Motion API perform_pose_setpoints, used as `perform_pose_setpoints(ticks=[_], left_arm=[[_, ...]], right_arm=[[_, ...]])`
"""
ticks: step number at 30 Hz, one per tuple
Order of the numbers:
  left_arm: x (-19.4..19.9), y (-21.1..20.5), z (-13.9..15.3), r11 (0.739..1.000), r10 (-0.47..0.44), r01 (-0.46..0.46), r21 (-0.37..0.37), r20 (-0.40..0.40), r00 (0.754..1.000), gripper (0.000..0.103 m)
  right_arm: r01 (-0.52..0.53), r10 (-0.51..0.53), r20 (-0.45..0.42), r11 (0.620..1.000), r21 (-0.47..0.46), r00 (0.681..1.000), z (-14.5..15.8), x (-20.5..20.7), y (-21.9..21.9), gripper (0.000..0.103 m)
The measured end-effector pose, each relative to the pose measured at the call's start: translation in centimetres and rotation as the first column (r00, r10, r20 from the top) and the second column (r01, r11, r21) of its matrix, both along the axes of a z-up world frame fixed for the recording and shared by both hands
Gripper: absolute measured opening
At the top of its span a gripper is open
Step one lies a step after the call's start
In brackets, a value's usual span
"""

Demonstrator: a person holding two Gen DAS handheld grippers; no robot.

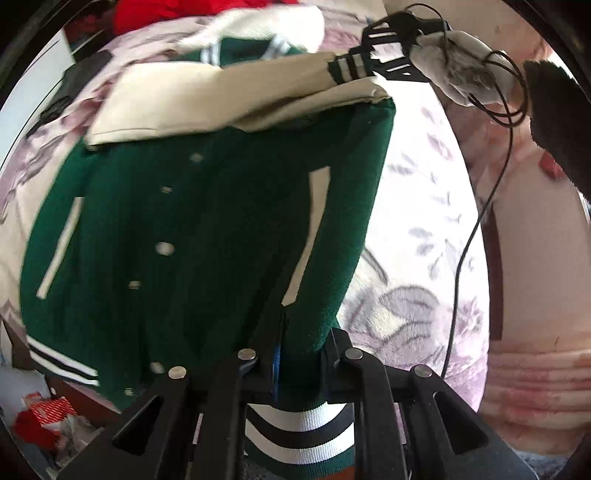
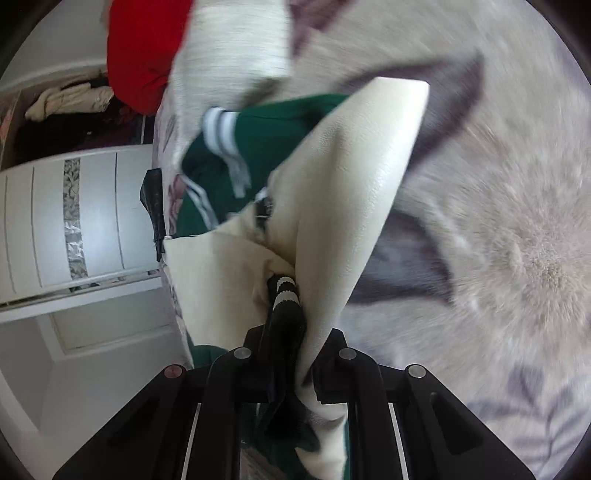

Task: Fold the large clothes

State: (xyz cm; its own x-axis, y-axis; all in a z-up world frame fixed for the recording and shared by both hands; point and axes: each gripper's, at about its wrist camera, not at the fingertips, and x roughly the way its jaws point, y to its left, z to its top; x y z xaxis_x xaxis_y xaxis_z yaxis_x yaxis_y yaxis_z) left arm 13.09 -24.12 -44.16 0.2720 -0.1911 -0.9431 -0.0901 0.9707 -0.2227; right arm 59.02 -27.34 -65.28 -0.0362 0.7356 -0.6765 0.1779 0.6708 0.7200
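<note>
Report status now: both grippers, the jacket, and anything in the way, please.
Left gripper shut on green jacket hem. Right gripper shut on cream sleeve at striped cuff. Jacket lifted over floral blanket. Dangling cable nearby.

Green matt woolly cloth jacket [image 1: 192, 229] with smooth cream leather-like sleeves [image 2: 354, 177]; plush fuzzy floral bed blanket [image 2: 517, 221] beyond matt black plastic fingers [image 2: 332, 373].

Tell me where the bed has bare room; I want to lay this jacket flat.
Free: the floral blanket right of the jacket, out to the dangling cable. Crowded: the far end, where the cream sleeves pile up beside red cloth, and the jacket's left, near the bed's edge.
</note>
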Motion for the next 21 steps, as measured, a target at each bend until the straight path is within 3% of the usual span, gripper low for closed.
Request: perform_pose_setpoints(ticks=[6, 11, 14, 16, 21], left_arm=[[-1.5, 8.9, 3.2, 0.988, 0.114, -0.107, -0.112, 0.057, 0.992, 0.012], [-2.7, 17.2, 3.1, 0.954, 0.23, -0.213, -0.21, 0.056, 0.972, 0.012], [-3.7, 23.7, 1.3, 0.911, 0.314, -0.294, -0.291, 0.025, 0.949, 0.012], [-4.3, 26.9, -0.2, 0.887, 0.353, -0.335, -0.319, -0.001, 0.936, 0.012], [-5.7, 33.7, -7.1, 0.832, 0.409, -0.41, -0.373, -0.087, 0.908, 0.012]], right_arm=[[-0.06, 0.062, 0.009, 0.988, -0.141, 0.998, 9.5, 1.7, 9.0, 0.015], [-0.114, 0.117, -0.006, 0.951, -0.287, 0.993, 13.8, 3.3, 22.4, 0.015], [-0.159, 0.166, -0.013, 0.917, -0.366, 0.986, 13.8, 3.9, 31.5, 0.015], [-0.209, 0.223, -0.021, 0.874, -0.438, 0.975, 12.7, 4.1, 38.4, 0.015], [-0.255, 0.248, -0.091, 0.782, -0.57, 0.964, 6.3, 4.0, 50.9, 0.015]])
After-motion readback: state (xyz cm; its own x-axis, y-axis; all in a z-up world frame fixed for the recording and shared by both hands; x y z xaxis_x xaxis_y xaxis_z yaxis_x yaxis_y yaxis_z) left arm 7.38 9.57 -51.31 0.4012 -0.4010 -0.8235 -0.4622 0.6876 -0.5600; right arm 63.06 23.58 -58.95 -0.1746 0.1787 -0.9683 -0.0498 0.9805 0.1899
